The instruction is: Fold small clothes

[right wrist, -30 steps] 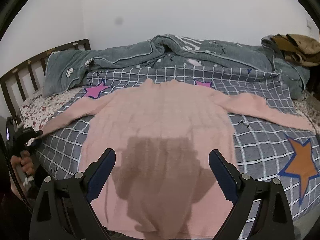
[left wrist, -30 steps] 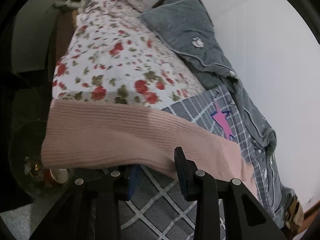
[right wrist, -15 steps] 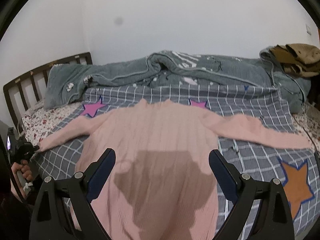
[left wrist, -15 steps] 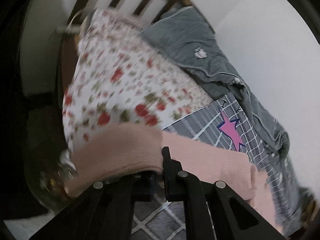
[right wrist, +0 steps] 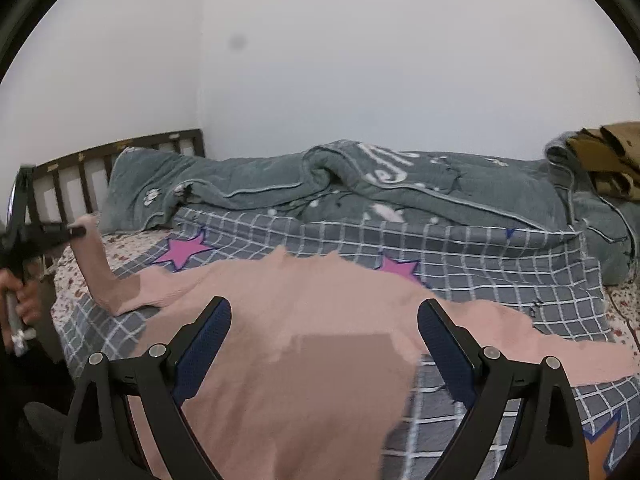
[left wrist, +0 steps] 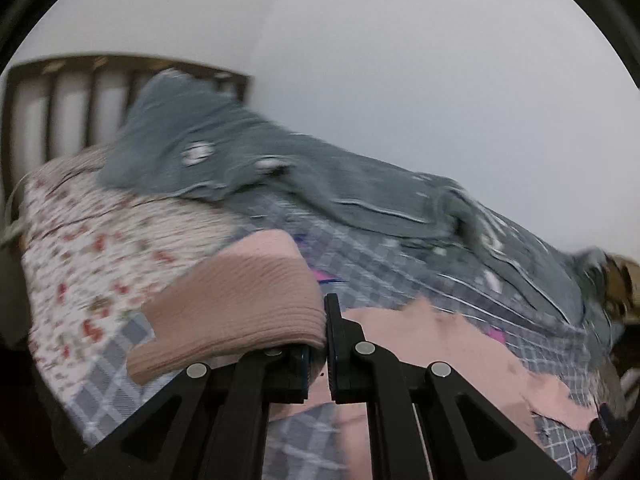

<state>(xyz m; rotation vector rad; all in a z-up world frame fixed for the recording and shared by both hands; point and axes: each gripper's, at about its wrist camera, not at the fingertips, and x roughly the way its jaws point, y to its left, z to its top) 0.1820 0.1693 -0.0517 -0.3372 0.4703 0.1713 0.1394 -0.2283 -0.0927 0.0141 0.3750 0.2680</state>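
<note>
A pink knit sweater lies spread flat on the grey checked bedspread. My left gripper is shut on the end of the sweater's left sleeve, which drapes over its left finger. In the right wrist view that gripper holds the sleeve lifted off the bed at the far left. My right gripper is open and empty, hovering above the sweater's body. The other sleeve lies stretched out to the right.
A grey quilt is bunched along the wall side of the bed. A floral sheet covers the head end by the wooden headboard. Brown clothing sits at the far right. White walls stand behind.
My left gripper has shut on the sleeve end, lifted it off the bed and swung to face across the bed. My right gripper has drawn back a little and tilted up, still open.
</note>
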